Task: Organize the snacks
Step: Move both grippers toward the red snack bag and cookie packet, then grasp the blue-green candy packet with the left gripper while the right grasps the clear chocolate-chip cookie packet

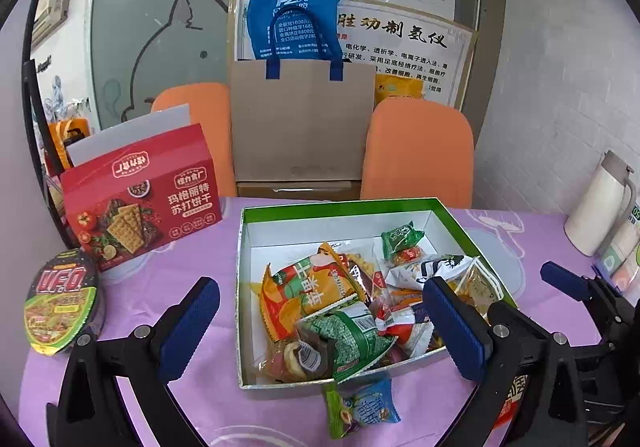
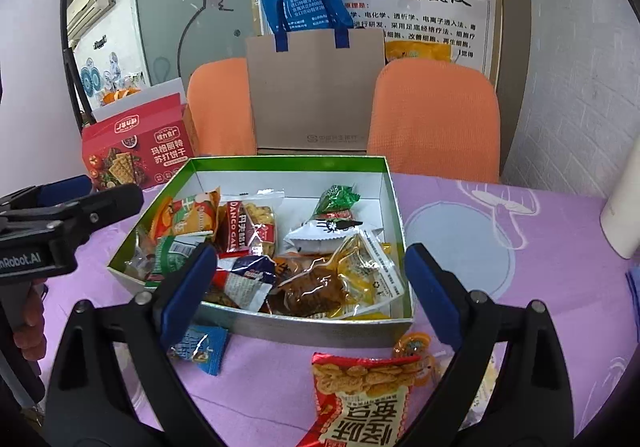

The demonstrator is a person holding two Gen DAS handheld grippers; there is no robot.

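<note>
A green-rimmed open box [image 1: 340, 207] [image 2: 394, 199] sits on the purple tablecloth, filled with several snack packets. A small blue and green packet [image 1: 360, 407] [image 2: 202, 347] lies on the cloth just in front of the box. A red packet of crackers [image 2: 360, 395] and a small orange jelly cup [image 2: 414, 345] lie near the right gripper. My left gripper [image 1: 320, 319] is open and empty, over the box's near half. My right gripper [image 2: 310, 291] is open and empty, over the box's near wall. It also shows at the right of the left wrist view [image 1: 580, 287].
A red cracker box [image 1: 140, 203] [image 2: 136, 155] stands at the left. A UFO noodle bowl [image 1: 60, 303] lies at the near left. A white thermos jug [image 1: 600, 203] stands at the right. Two orange chairs [image 1: 420, 151] and a paper bag [image 1: 300, 119] are behind the table.
</note>
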